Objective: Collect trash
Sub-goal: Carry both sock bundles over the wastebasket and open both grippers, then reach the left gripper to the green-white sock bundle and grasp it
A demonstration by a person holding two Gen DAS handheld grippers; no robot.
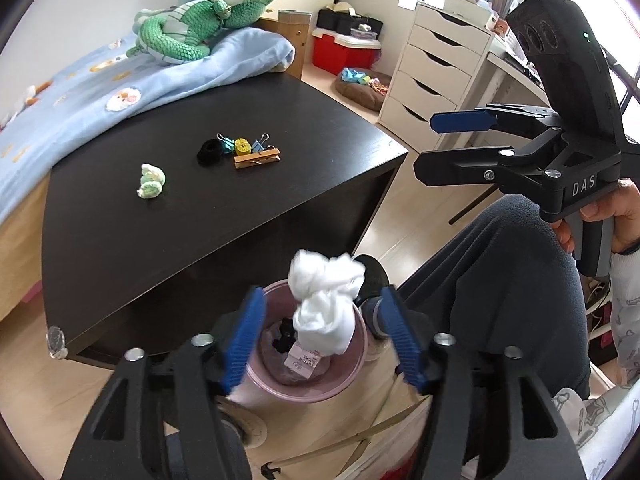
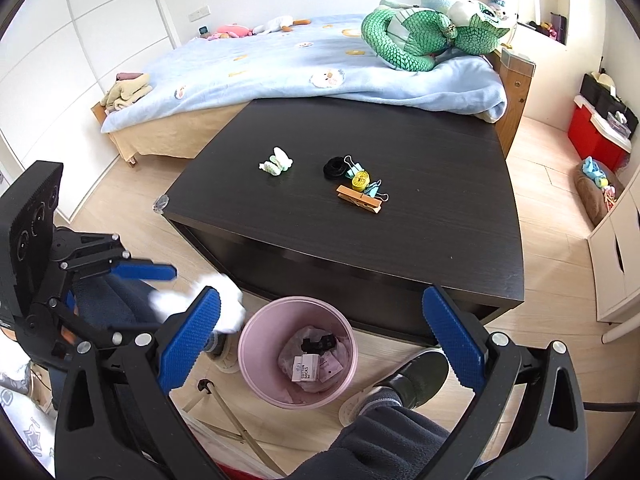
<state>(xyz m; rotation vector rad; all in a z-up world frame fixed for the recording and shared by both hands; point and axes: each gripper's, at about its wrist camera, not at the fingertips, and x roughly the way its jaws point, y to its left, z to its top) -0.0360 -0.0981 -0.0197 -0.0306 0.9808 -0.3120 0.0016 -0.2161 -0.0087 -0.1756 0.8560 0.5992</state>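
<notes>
Trash wad: white crumpled tissue [image 1: 326,300] sits between your left fingers, over the bin mouth, touching neither pad. Motion-blurred in both views.
Left gripper: your left gripper [image 1: 324,340] is above the pink bin [image 1: 356,372], fingers spread wide, nothing pinched. From the right wrist view it shows at the left edge [image 2: 176,280], with the white wad [image 2: 224,304] just beside its blue pads.
Right gripper: your right gripper [image 2: 324,340] has fingers spread, nothing between them. It points down at the bin [image 2: 256,344] and the desk front edge. From the left wrist view it is up at the right [image 1: 428,144], clear of the desk, your hand [image 1: 612,216] on its grip.
Bin: on the floor, against the front of the dark desk [image 2: 400,232], between your feet. Inside: a black clip-like item [image 2: 318,342], a "COTTON SOCKS" tag [image 2: 306,368] and pale wrappers.
Desk top: one small green-white crumpled wad [image 2: 276,162] lying alone toward the left. Well apart to its right, a cluster touching each other: black hair tie [image 2: 334,168], yellow tape roll [image 2: 360,180], teal binder clips [image 2: 374,190], wooden clothespin [image 2: 358,199].
Background: bed [image 2: 280,64] with blue blanket touches the far desk edge, green plush dragon [image 2: 420,36] on it.
</notes>
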